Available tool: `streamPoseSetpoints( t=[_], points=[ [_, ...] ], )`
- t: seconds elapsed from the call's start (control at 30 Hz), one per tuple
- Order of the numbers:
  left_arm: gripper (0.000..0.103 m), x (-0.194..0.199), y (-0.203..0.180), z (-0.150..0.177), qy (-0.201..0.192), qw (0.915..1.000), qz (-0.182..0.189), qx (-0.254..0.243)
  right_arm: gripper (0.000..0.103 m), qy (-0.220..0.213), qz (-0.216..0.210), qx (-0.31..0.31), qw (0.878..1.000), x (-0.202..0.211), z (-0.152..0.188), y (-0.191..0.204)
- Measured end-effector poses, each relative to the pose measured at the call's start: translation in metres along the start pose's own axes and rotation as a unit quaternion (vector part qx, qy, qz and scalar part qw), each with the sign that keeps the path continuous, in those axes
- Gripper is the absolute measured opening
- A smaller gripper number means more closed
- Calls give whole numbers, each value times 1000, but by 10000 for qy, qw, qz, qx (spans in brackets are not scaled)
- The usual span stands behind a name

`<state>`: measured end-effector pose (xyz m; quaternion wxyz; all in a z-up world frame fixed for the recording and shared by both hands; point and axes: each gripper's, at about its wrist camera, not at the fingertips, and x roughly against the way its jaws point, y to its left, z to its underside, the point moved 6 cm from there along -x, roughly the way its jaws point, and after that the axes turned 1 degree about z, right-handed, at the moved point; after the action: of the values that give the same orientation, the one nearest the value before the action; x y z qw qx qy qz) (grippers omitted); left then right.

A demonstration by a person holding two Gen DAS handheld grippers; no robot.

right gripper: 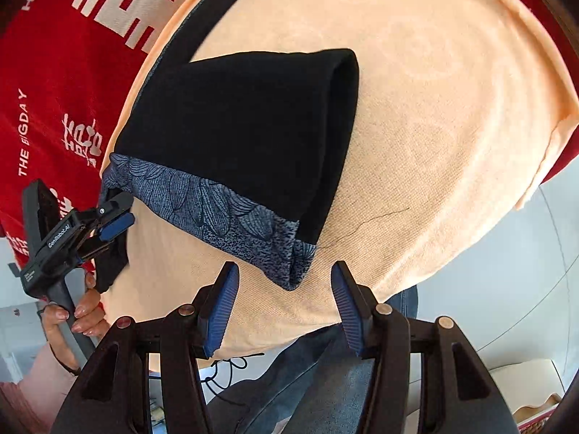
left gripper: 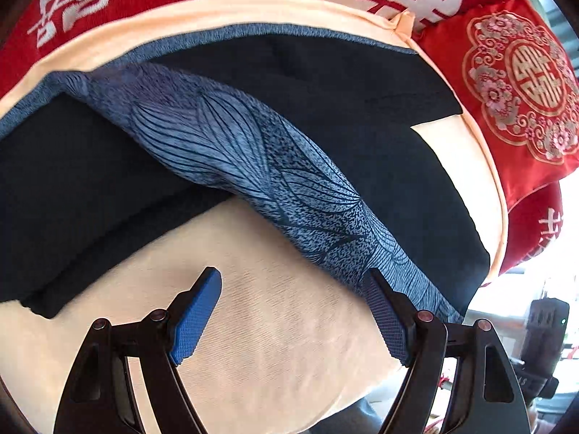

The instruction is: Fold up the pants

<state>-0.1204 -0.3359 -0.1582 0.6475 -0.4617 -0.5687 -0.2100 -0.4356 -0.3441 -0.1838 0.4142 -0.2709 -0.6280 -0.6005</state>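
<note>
I saw the pants [right gripper: 239, 137], black with a blue leaf-print waistband [right gripper: 213, 213], lying folded on the peach sheet [right gripper: 434, 144] of the bed, with red pillows [left gripper: 521, 90] along its far edge. My left hand-held gripper [left gripper: 295, 311] stood wide with nothing between its jaws, its right pad just at the waistband edge, whether touching I couldn't tell. My right hand-held gripper [right gripper: 286, 303] stood partly open and empty, just short of the waistband's corner; its view also caught the left one gripped by a hand [right gripper: 77, 316].
</note>
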Motion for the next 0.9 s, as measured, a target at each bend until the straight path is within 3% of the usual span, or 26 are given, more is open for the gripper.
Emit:
streamPoseSetpoints(
  t=[0.17,0.27,0.3,0.4,0.53,0.7,0.9],
  points=[
    [81,-11,-22,-3,63,9996,66,269,57,389,-1038,-61,9938,-17,-13,6],
    [81,-16,-38,-6,110,9994,71,318,3,782,-1184,-110,9898,-28,-17,11],
    [79,-17,-39,-9,135,9993,99,323,3,853,-1093,-49,9903,-28,-19,12],
    [35,-15,-46,-15,280,9980,353,433,3,778,-1275,240,9885,-5,-40,30],
    [35,3,-59,-36,69,9971,484,589,3,513,-1565,740,9836,36,-91,71],
    [35,41,-67,-86,-541,9947,534,699,3,171,-1794,1417,9734,78,-177,126],
    [36,67,-61,-164,-1293,9906,32,456,3,-111,-1169,2067,9713,80,-292,165]
  ],
)
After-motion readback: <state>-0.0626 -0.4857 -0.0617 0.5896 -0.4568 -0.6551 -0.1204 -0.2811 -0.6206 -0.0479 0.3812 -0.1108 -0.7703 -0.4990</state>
